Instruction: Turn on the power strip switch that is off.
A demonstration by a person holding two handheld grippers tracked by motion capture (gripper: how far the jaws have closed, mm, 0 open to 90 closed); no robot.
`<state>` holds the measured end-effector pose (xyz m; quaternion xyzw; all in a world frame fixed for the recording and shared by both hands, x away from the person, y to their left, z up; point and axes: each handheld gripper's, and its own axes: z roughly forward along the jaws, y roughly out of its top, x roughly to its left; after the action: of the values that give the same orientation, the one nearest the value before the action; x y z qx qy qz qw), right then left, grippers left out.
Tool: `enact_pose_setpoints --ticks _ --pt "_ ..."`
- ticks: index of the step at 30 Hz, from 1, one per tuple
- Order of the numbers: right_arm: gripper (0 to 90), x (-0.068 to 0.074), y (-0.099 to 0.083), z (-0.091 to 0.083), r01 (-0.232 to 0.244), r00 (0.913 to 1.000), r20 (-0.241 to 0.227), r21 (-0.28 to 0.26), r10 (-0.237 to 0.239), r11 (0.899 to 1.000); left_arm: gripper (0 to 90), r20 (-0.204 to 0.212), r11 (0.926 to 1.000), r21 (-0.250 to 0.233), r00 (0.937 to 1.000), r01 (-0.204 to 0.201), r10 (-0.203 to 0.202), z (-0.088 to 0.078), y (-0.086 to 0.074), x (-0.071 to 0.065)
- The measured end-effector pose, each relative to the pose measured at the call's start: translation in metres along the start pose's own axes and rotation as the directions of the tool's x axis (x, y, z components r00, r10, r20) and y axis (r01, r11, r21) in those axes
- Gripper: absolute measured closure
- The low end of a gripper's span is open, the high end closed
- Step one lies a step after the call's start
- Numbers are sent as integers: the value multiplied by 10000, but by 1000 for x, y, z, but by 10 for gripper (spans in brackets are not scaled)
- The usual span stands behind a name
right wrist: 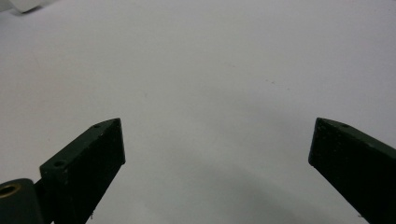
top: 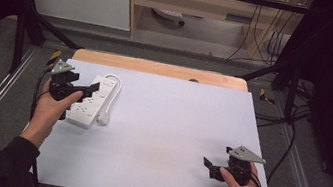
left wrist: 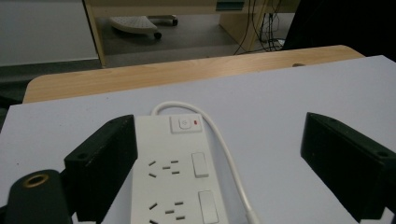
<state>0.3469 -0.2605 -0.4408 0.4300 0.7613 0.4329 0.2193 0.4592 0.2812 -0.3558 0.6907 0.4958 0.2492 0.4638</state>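
A white power strip [top: 93, 101] lies at the left of the table, its white cable [top: 115, 88] looping round to a plug [top: 103, 119] beside it. My left gripper [top: 83, 83] hovers over the strip's near end, held by a hand. In the left gripper view the strip [left wrist: 175, 172], with its switch and red light, lies between the wide-apart jaws of the open left gripper [left wrist: 220, 125], nearer the left one. My right gripper [top: 211, 167] is at the table's front right, pointing left. In the right gripper view it [right wrist: 218, 128] is open over bare table.
A pale sheet [top: 174, 125] covers the wooden table [top: 158, 68]. Black frame legs [top: 23, 25] stand at both back corners. Cables [top: 293, 144] trail on the floor at the right. A desk and a chair base [left wrist: 135, 23] stand beyond the far edge.
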Motion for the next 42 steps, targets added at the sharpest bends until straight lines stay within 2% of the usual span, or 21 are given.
enact_pose_setpoints --ticks 5,8,15,23,31,42 --pt "41 -2 0 0 -88 9999 53 14 88 10000 115 -9 9998 161 10000 87 -87 5 -2 4" --pt "42 -1 0 1 -141 9999 61 39 141 9999 120 -149 9990 423 9998 146 -140 11 -5 9" --pt "38 -2 0 1 -199 9998 95 13 199 9998 150 -312 9989 439 9994 160 -146 18 -7 16" --pt "37 -2 1 1 -157 9998 98 -30 158 9999 156 -376 9975 703 9993 54 -28 24 -10 18" --pt "37 -1 1 1 -88 9999 58 26 88 10000 172 -474 9956 934 9988 120 -76 31 -13 20" --pt "37 -1 1 1 -89 9999 65 25 89 10000 274 -699 9924 1199 9973 289 -206 38 -18 27"
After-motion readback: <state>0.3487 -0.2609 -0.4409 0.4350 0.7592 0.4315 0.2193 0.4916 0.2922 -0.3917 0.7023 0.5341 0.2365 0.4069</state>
